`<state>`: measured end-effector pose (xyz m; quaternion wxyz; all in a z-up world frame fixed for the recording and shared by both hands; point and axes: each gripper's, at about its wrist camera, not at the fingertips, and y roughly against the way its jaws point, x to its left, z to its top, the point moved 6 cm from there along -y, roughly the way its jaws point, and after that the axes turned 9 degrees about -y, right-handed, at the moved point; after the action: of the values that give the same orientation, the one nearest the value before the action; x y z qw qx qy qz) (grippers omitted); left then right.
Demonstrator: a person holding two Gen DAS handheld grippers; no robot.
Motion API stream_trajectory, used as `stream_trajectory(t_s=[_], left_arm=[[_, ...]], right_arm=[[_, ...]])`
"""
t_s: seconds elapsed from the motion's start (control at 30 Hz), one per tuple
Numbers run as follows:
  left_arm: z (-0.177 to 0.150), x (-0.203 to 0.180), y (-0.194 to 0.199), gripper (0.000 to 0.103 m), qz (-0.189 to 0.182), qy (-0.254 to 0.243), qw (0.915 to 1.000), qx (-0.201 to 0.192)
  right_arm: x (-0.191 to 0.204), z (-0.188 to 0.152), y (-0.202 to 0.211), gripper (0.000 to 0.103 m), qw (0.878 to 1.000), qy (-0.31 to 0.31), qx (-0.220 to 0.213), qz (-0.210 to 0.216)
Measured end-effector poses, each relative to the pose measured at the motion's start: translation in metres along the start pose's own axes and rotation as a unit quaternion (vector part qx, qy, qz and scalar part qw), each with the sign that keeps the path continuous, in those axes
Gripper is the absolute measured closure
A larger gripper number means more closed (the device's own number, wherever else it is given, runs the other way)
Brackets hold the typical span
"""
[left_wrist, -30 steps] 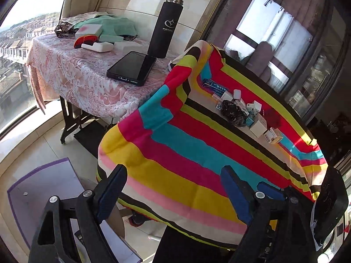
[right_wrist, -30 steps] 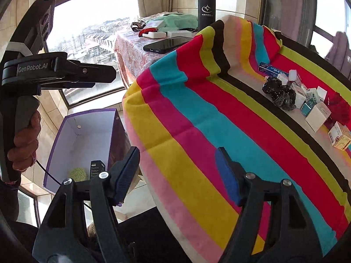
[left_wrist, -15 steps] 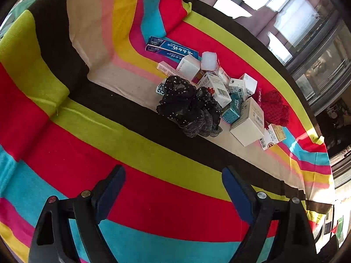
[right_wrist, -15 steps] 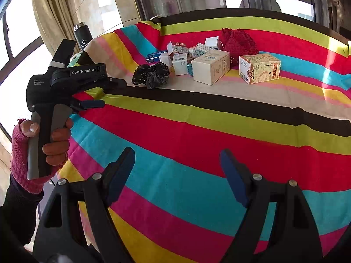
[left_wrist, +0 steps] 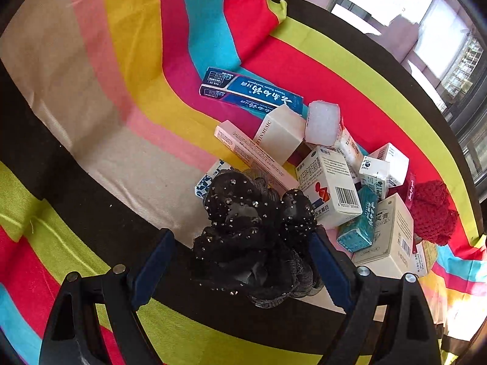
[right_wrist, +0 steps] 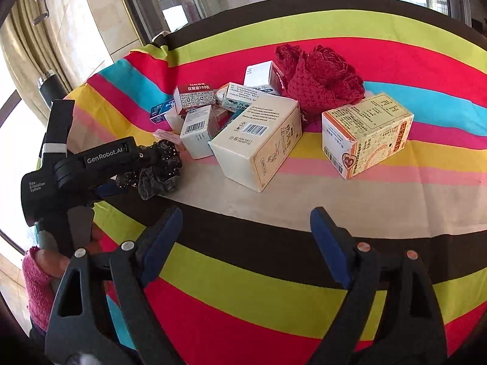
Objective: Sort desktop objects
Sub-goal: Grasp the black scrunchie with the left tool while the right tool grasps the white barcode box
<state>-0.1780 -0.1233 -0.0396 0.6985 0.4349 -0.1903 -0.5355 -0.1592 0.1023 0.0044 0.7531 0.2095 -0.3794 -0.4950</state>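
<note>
A black sequinned scrunchie [left_wrist: 252,231] lies on the striped cloth, at the near edge of a pile of small boxes. My left gripper [left_wrist: 240,261] is open and tilted down over it, with the scrunchie between the blue pads; the right pad is close against it, the left pad stands apart. In the right wrist view the scrunchie [right_wrist: 161,170] shows just past the left gripper's black housing [right_wrist: 91,164]. My right gripper [right_wrist: 246,243] hangs over bare cloth before the pile, its jaws opening with nothing between them. A cream box [right_wrist: 258,143] and an orange-printed box [right_wrist: 365,133] lie nearest to it.
A blue toothpaste box [left_wrist: 252,94], a white barcoded box [left_wrist: 328,191], a teal box [left_wrist: 359,225] and a red crocheted piece [right_wrist: 322,82] crowd the pile. A hand in a pink sleeve [right_wrist: 39,276] holds the left gripper. A black flask [right_wrist: 50,88] stands far left.
The left gripper swept from the table's edge in over the pile and closed in on the scrunchie. The right gripper swung round toward the boxes, and its jaws widened.
</note>
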Motion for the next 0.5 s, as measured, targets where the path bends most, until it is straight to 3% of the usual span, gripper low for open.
stream_trajectory(t_s=[0.13, 0.23, 0.33, 0.4, 0.5], left_arm=[[-0.003, -0.001, -0.002, 0.011, -0.001, -0.007, 1.0, -0.003], [-0.004, 0.003, -0.001, 0.007, 0.01, -0.017, 0.9997, -0.013], [-0.006, -0.002, -0.003, 0.001, 0.013, -0.045, 0.9986, -0.025], [-0.009, -0.005, -0.002, 0.0, 0.022, -0.061, 0.9976, -0.022], [-0.01, -0.004, 0.0, 0.001, 0.018, -0.058, 0.9979, -0.024]], right_arm=[[0.007, 0.022, -0.042, 0.016, 0.999, -0.028, 0.007, -0.03], [-0.001, 0.033, -0.067, 0.016, 0.995, -0.047, 0.014, -0.081], [-0.011, 0.04, -0.068, 0.016, 0.995, -0.067, 0.009, -0.079], [-0.016, 0.038, -0.062, 0.038, 0.996, -0.057, -0.002, -0.074], [-0.021, 0.024, -0.043, 0.045, 0.996, -0.023, -0.005, -0.082]])
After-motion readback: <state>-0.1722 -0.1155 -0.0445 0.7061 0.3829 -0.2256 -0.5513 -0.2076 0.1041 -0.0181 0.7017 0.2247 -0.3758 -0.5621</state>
